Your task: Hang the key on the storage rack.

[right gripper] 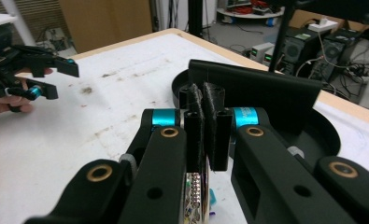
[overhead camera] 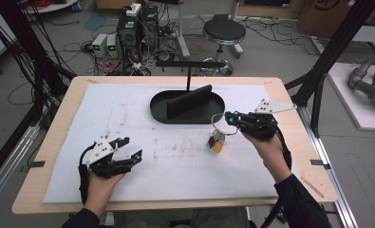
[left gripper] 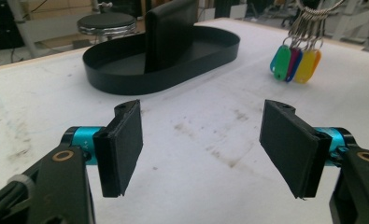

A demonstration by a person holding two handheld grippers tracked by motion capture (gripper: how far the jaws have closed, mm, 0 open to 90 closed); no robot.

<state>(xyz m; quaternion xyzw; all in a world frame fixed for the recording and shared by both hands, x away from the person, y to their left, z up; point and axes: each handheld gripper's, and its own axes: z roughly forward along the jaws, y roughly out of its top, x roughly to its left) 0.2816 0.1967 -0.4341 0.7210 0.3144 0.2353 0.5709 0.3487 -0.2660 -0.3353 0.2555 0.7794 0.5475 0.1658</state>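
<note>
A robotics lab, rigged for recording

Behind the counter (overhead camera: 61, 109), at 11 o'clock, computers (overhead camera: 138, 26) sit in tangled cables (overhead camera: 76, 47); a stool (overhead camera: 223, 32) at 12; black frame struts (overhead camera: 339, 45) and a grey robot arm (overhead camera: 368, 83) at 2.

Round black stool (overhead camera: 224, 32) behind table (overhead camera: 57, 118)

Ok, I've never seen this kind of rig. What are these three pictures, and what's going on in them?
A person at a table holds a two-jaw gripper in each hand. One picture looks down from above; the other two come from cameras riding on each gripper, looking along its black jaws. On the white mat sits a black oval tray with an upright divider. The right gripper is shut on a key ring, whose coloured tags hang just above the mat, beside the tray. The left gripper is open, holding nothing, and rests nearer the person.
</note>
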